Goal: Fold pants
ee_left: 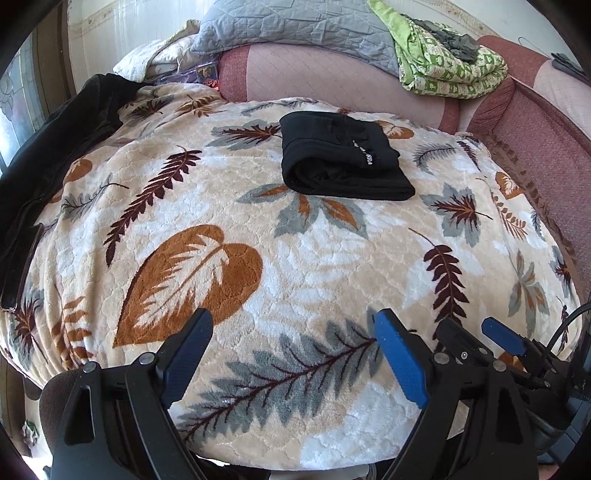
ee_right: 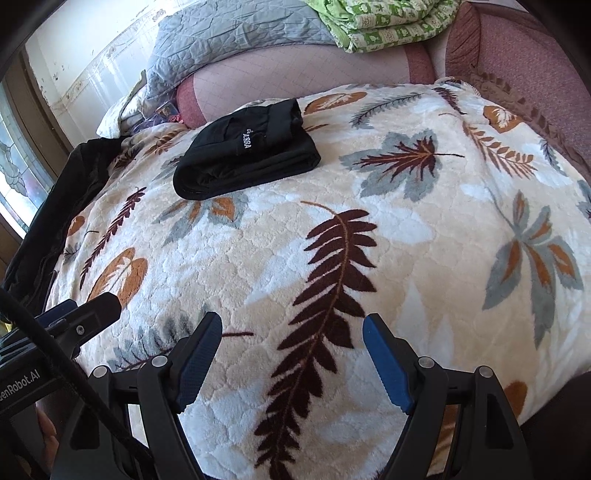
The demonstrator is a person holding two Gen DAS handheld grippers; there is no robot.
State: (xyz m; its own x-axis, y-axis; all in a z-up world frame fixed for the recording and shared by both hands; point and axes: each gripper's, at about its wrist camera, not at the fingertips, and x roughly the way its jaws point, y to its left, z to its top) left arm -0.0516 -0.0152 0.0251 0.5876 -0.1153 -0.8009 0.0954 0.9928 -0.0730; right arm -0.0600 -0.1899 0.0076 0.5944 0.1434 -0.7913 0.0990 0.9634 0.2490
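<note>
The black pants lie folded into a compact bundle on the far part of the leaf-patterned blanket, white lettering facing up. They also show in the right wrist view, upper left. My left gripper is open and empty, low over the blanket's near edge, well short of the pants. My right gripper is open and empty too, beside the left one. The right gripper's fingers show at the lower right of the left wrist view.
A black garment lies along the blanket's left edge. Behind the blanket are pink cushions, a grey quilted pillow and a folded green patterned cloth. A window is at the left.
</note>
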